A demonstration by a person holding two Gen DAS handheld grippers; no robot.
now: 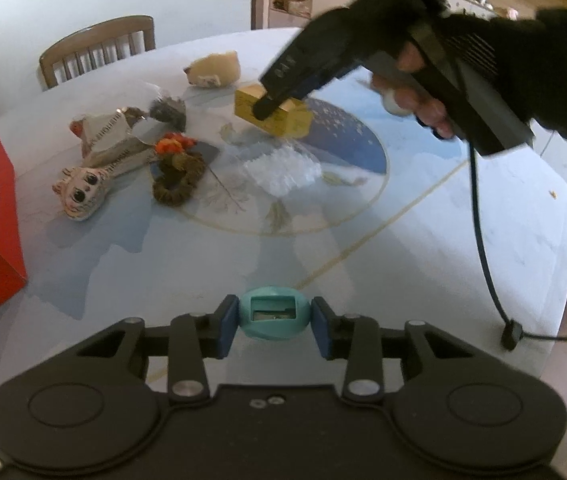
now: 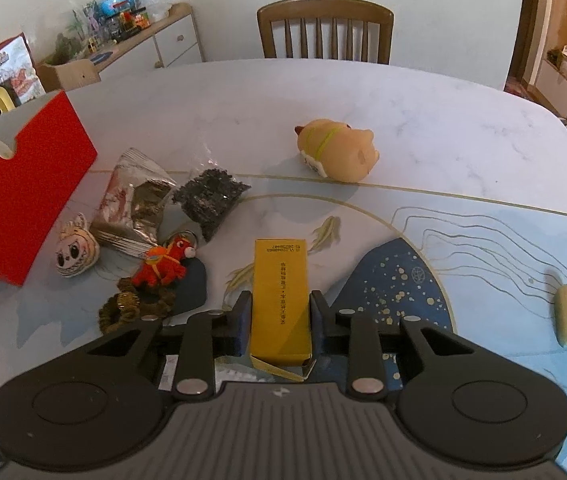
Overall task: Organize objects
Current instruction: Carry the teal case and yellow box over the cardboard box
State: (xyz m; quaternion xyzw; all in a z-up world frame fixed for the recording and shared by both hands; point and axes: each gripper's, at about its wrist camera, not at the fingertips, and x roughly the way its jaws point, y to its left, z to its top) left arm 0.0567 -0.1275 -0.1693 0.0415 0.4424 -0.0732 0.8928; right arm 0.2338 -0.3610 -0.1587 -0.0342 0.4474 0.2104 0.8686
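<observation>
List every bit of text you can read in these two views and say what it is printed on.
yellow box, held between the right gripper fingers: a column of Chinese characters and a short code line at its far end, upside down and too small to read.
silver foil packet: printed lettering, too blurred to read.
colourful box on the sideboard: cartoon title, not legible.
Nothing else carries readable text.

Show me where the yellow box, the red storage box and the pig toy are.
yellow box (image 2: pixel 281 300): right wrist view, middle of its top face.
red storage box (image 2: pixel 27 196): right wrist view, its red side wall.
pig toy (image 2: pixel 337 152): right wrist view, its body.
</observation>
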